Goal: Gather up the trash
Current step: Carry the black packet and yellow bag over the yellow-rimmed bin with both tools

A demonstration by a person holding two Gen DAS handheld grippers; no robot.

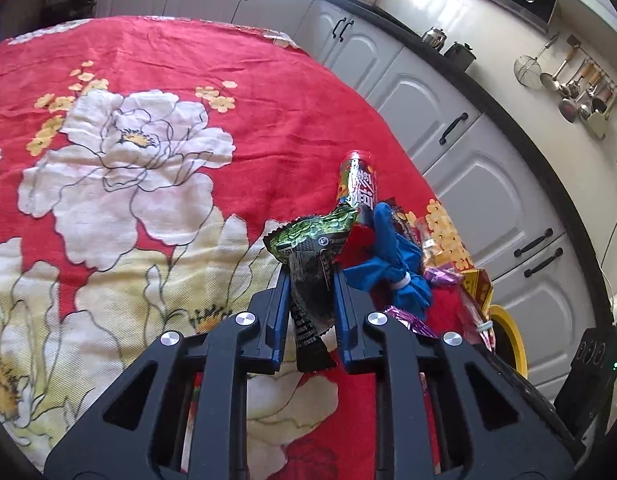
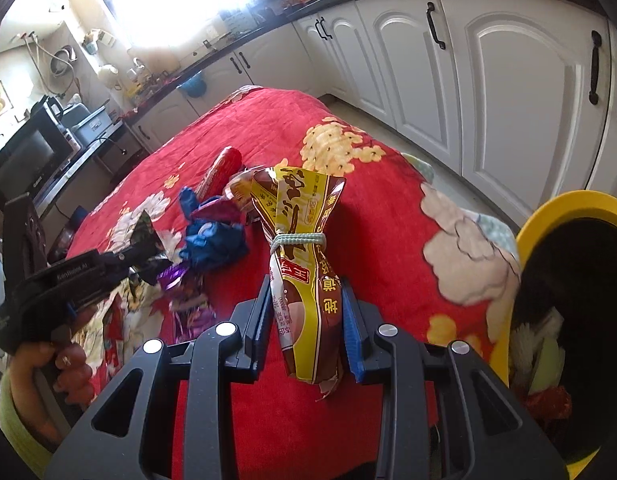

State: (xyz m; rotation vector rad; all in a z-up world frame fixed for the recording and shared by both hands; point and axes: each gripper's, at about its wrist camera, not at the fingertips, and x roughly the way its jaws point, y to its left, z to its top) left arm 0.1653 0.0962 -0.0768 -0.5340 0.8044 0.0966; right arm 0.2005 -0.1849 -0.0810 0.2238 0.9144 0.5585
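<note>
My left gripper (image 1: 311,276) is shut on a crumpled green and black snack wrapper (image 1: 312,236), which sticks up from between its blue pads over the red floral tablecloth (image 1: 168,52). Just beyond it lie a red can (image 1: 354,178), a bunched blue bag (image 1: 388,256) and purple wrappers (image 1: 408,322). My right gripper (image 2: 305,284) is shut on a yellow and brown packet (image 2: 304,216) tied with a pale band, held upright above the cloth. The right wrist view also shows the left gripper (image 2: 146,236) at the left, in a person's hand (image 2: 64,360).
A yellow-rimmed bin (image 2: 568,200) with trash inside stands off the table's right edge, also seen as a yellow rim (image 1: 512,336). White cabinets (image 2: 508,80) with black handles run behind the table. A black box with a green light (image 1: 596,364) sits at the right.
</note>
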